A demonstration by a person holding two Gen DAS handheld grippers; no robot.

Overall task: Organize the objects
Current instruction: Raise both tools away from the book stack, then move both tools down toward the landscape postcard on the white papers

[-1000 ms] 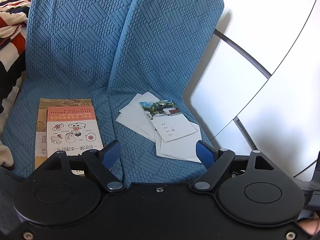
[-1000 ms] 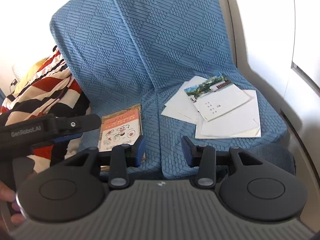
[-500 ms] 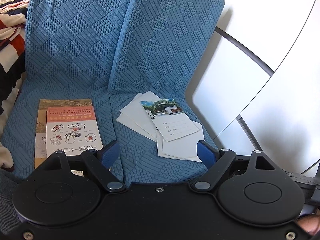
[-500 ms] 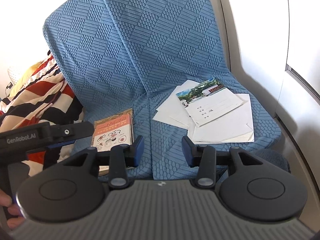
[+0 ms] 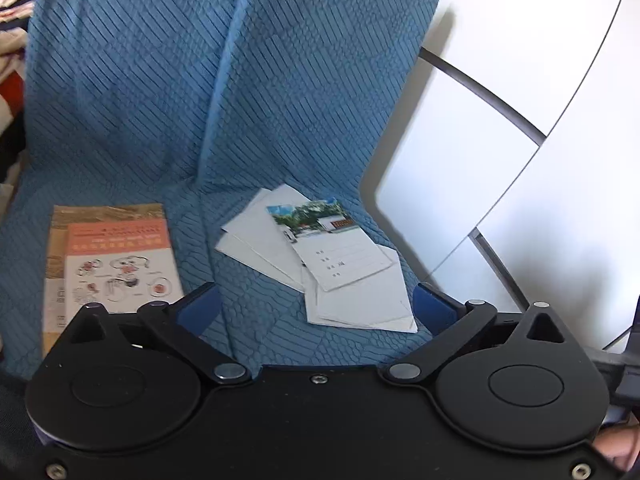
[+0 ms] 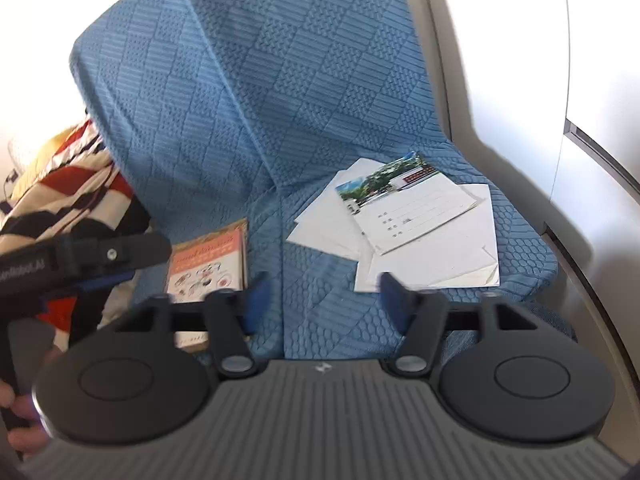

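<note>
From my left gripper (image 5: 316, 308), the fisheye looks forward and down along its blue fingers onto a blue-covered seat (image 5: 248, 320), close in, with white panels at the right. My right gripper (image 6: 322, 300) carries a matching lens, also tilted down, facing the seat (image 6: 320, 312) from further right. Both views share the loose pile of papers (image 5: 340, 272) (image 6: 420, 236) and the orange booklet (image 5: 120, 264) (image 6: 206, 268). The right view alone catches the left gripper's body at its left edge.
</note>
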